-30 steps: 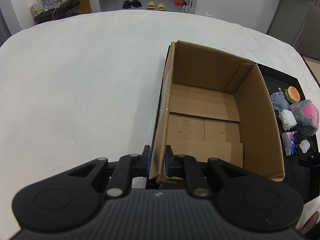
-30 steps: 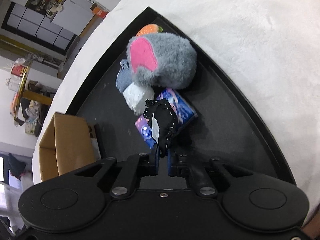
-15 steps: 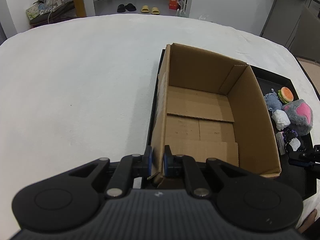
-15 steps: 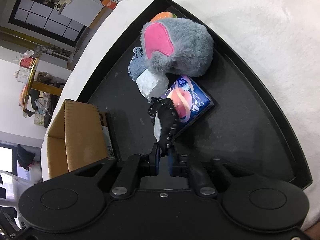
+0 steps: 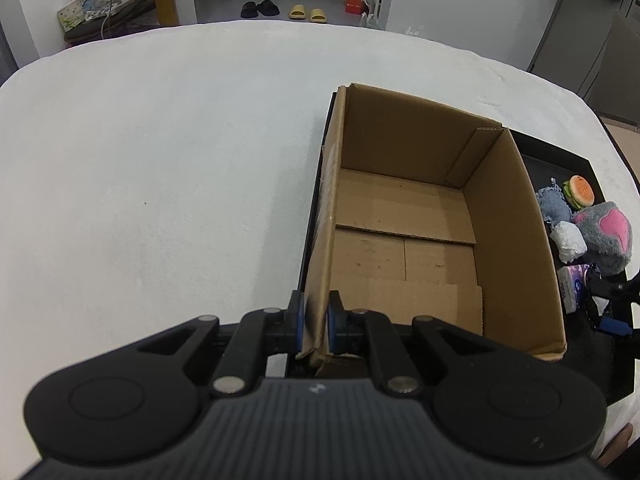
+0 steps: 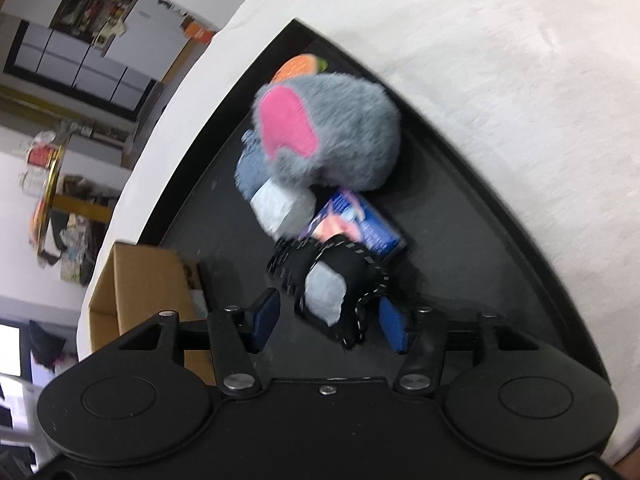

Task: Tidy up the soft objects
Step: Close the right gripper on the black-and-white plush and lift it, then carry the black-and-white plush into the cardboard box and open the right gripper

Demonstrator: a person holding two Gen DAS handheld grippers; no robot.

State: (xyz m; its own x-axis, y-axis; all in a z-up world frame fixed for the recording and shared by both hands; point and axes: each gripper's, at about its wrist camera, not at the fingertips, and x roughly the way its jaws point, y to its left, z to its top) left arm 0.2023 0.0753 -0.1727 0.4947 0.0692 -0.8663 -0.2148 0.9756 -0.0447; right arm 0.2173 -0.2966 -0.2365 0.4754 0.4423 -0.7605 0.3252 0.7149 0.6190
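one cardboard box [image 5: 420, 216], one black tray [image 6: 460, 216] holding six soft things. left gripper [image 5: 314, 322] is clamped on the box's near wall. right gripper [image 6: 328, 320] jaws are opening around a black-and-white stitched pouch [image 6: 332, 280], pads apart from it, beside one grey plush [image 6: 332, 132].

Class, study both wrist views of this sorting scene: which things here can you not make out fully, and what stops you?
- Burger toy: right wrist view, mostly hidden behind the grey plush.
- Black fabric piece: right wrist view, motion-blurred between the opening right gripper jaws; what it is stays unclear.
- Tissue pack: left wrist view, partly hidden behind the cardboard box wall.
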